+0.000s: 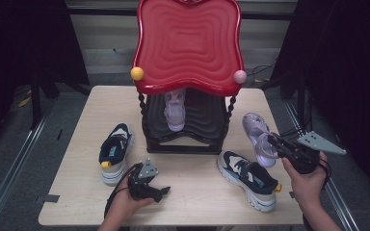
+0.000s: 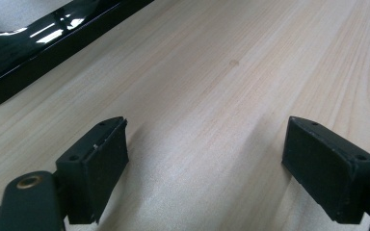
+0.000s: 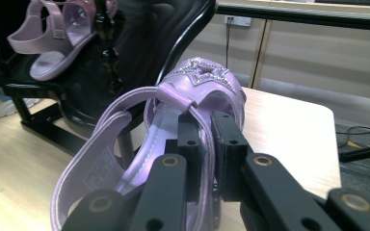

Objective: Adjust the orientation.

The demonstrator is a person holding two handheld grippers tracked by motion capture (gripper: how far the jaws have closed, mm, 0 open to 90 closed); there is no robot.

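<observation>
My right gripper (image 1: pixel 275 142) (image 3: pixel 207 144) is shut on the side strap of a lilac sandal (image 1: pixel 259 137) (image 3: pixel 183 103), holding it off the table at the right of the rack. A matching lilac sandal (image 1: pixel 175 109) (image 3: pixel 53 38) sits on the lower black shelf of a shoe rack (image 1: pixel 188 45) with a red wavy top. My left gripper (image 1: pixel 156 190) (image 2: pixel 204 159) rests low over bare wood near the front edge, jaws open and nothing between them.
A navy and cream sneaker (image 1: pixel 114 153) lies left of the rack, and its pair (image 1: pixel 248 178) lies at the front right, just beside my right hand. The rack's black base (image 2: pixel 38 38) is close ahead of the left gripper. The wooden table (image 1: pixel 197 197) has dark floor around it.
</observation>
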